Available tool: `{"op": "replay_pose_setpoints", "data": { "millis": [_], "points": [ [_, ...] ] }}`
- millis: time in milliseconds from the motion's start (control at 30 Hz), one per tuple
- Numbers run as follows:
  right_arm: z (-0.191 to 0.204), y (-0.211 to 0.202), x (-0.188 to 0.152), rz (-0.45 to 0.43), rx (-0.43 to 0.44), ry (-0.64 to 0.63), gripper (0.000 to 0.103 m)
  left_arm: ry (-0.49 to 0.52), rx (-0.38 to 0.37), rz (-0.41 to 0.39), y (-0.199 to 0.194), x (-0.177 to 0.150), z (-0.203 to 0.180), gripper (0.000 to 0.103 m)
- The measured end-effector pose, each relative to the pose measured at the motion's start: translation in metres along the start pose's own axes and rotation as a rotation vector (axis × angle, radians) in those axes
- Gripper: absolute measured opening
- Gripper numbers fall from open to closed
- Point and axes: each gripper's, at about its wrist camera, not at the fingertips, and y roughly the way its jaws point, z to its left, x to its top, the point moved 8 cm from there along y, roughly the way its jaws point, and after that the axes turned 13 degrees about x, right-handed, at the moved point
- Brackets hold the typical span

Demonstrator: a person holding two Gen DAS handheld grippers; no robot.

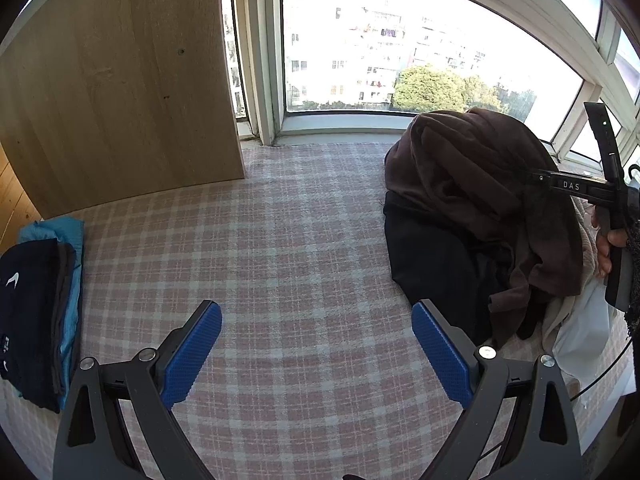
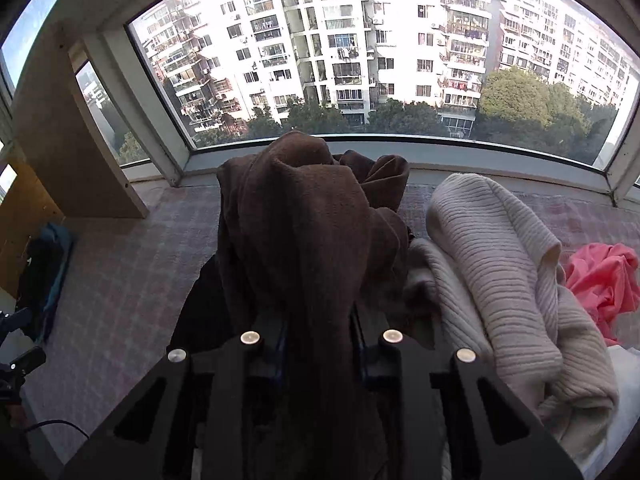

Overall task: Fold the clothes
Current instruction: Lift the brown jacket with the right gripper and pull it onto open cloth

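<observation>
Left hand-held gripper (image 1: 316, 354) hovers low over the plaid-covered surface (image 1: 296, 240), angled forward and down, jaws spread wide with nothing between the blue pads (image 1: 192, 356)

Right hand-held gripper (image 2: 320, 332) is raised over the clothes heap, jaws drawn in narrow and clamped on the brown fleece garment (image 2: 308, 224); the fabric bunches up out of the jaws and drapes forward, hiding the pads. In the left wrist view, the person's hand (image 1: 606, 248) wraps that gripper's handle at the right edge, with the brown garment hanging in front of it

No containers in view; everything lies loose on the plaid surface:
- brown garment sits on top of the heap, right of centre, near the window sill (image 2: 440, 156)
- black garment (image 1: 440, 256) under it, touching
- cream ribbed knit (image 2: 500, 264) just beside the brown one on its right, folded over itself
- pink garment (image 2: 604, 280) further right, crumpled
- white fabric (image 1: 580, 332) at the heap's near edge
- folded stack (image 1: 36, 320) at far left, well apart from the heap: navy item on top, grey and light blue layers under it, next to the wooden panel (image 1: 120, 88)
</observation>
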Motion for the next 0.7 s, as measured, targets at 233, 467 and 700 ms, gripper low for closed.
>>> {"op": "replay_pose_setpoints", "data": {
  "millis": [233,467,700],
  "points": [
    [0.064,-0.077,0.007,-0.089,0.082,-0.009,0.015,-0.045,0.002,-0.03,-0.018,-0.003,0.033,0.096],
    [0.172,-0.183,0.017,-0.239,0.185,-0.076,0.013,-0.101,-0.005,-0.107,-0.056,-0.011,0.086,0.097],
    [0.323,-0.206,-0.015,-0.173,0.271,-0.242,0.014,-0.163,0.017,-0.157,-0.081,-0.03,0.159,0.098]
  ]
}}
